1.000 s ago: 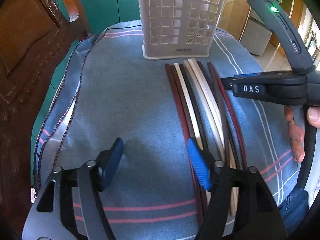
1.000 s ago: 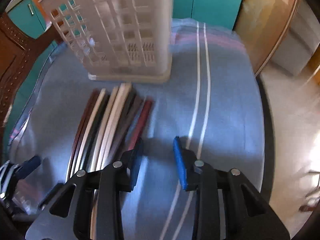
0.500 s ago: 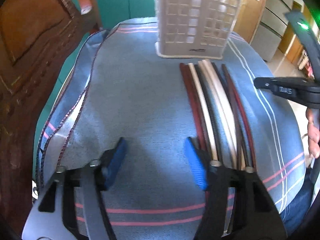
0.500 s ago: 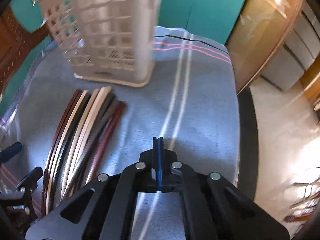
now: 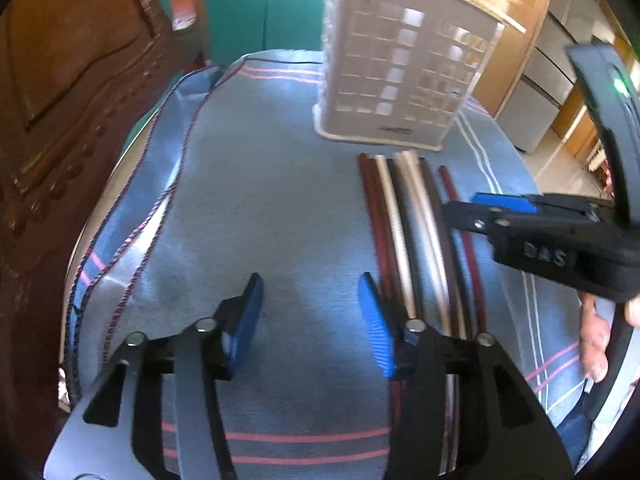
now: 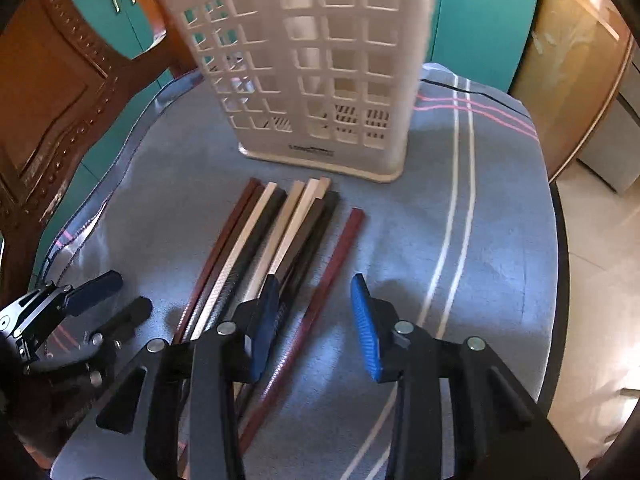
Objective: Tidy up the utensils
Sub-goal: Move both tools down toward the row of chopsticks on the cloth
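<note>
In our right wrist view, the right tongs (image 6: 314, 320) gape wide at lower centre, holding nothing; the single dark red chopstick (image 6: 320, 300) runs up between their fingers. The bundle of brown, cream and black chopsticks (image 6: 260, 240) lies just left, below the white lattice plastic basket (image 6: 320, 80) on the blue striped cloth-covered worktop (image 6: 480, 240). Our left tongs (image 5: 310, 316) gape empty, lower centre, chopsticks beside their right finger.

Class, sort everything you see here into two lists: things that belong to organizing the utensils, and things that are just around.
Belongs to the job:
chopsticks lying on the cloth
white slotted holder, standing upright
left gripper, open
right gripper, open

Just around:
blue striped cloth
carved wooden chair
teal cabinet doors
</note>
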The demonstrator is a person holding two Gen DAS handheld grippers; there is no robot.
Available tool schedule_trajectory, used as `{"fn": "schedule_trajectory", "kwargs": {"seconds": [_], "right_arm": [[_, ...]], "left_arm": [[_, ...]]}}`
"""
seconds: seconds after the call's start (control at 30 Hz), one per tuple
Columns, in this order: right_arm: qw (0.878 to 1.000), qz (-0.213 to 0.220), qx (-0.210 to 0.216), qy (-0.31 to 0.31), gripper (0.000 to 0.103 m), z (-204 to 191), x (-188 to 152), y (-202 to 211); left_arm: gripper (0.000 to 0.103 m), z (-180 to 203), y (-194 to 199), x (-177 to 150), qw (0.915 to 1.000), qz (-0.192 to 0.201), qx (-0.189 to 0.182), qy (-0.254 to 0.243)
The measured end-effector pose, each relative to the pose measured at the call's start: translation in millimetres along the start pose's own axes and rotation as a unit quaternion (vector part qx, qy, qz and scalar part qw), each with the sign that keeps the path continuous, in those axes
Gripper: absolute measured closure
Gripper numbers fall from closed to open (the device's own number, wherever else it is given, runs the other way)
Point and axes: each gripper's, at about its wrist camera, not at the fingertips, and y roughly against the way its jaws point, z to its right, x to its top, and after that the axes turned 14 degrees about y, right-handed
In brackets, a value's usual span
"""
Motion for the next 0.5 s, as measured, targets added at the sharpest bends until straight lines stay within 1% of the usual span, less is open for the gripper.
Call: {"fn": "schedule_trajectory", "kwargs": {"seconds": [0.03, 0.07, 0.1, 0.13, 0.2, 0.23, 0.27, 0.3, 0.37, 0.43, 0.5], "right_arm": [[1.000, -0.001, -0.001, -0.001, 0.068, 0.6, 0.2, 0.3], [1.000, -0.002, 0.010, -0.006, 0.074, 3.7, 0.5, 0.3], [0.999, -0.005, 0.033, -0.009, 0.091, 6.1, 0.9, 0.2], [0.999, -0.020, 0.043, -0.010, 0.095, 5.3, 1.5, -3.8], [0.998, -0.018, 0.055, -0.025, 0.095, 16.7, -2.0, -1.4], [0.998, -0.018, 0.055, -0.028, 0.095, 21.0, -3.4, 0.5], [0.999, -0.020, 0.037, -0.027, 0.095, 26.2, -3.8, 2.1], [0.999, -0.031, 0.010, -0.021, 0.095, 28.6, -3.7, 1.1], [1.000, -0.025, -0.001, -0.014, 0.094, 30.9, -2.9, 2.3], [1.000, -0.022, 0.001, -0.010, 0.084, 30.6, -2.9, 5.3], [1.000, -0.019, 0.006, -0.017, 0.081, 23.6, -4.2, 7.0]], "left_arm": [[0.047, 3.6, -1.3, -0.5, 1.0000, -0.001, -0.003, -0.005], [0.046, 7.8, -2.3, -2.0, 0.9999, -0.002, -0.009, -0.012], [0.046, 10.3, -3.0, -2.6, 0.9998, -0.003, -0.013, -0.017], [0.046, 13.9, -3.8, -3.9, 0.9996, -0.003, -0.015, -0.024], [0.045, 19.2, -7.3, -5.8, 0.9993, -0.006, -0.012, -0.034], [0.045, 20.3, -9.1, -6.7, 0.9993, -0.008, -0.013, -0.034], [0.045, 20.9, -10.0, -6.4, 0.9993, -0.007, -0.018, -0.031], [0.044, 21.6, -11.5, -5.3, 0.9994, -0.007, -0.017, -0.029], [0.044, 19.5, -13.6, -2.5, 0.9997, -0.006, -0.011, -0.020], [0.044, 19.1, -14.8, -0.9, 0.9998, -0.005, -0.004, -0.017], [0.043, 21.0, -15.1, -1.5, 0.9998, -0.003, 0.002, -0.020]]}}
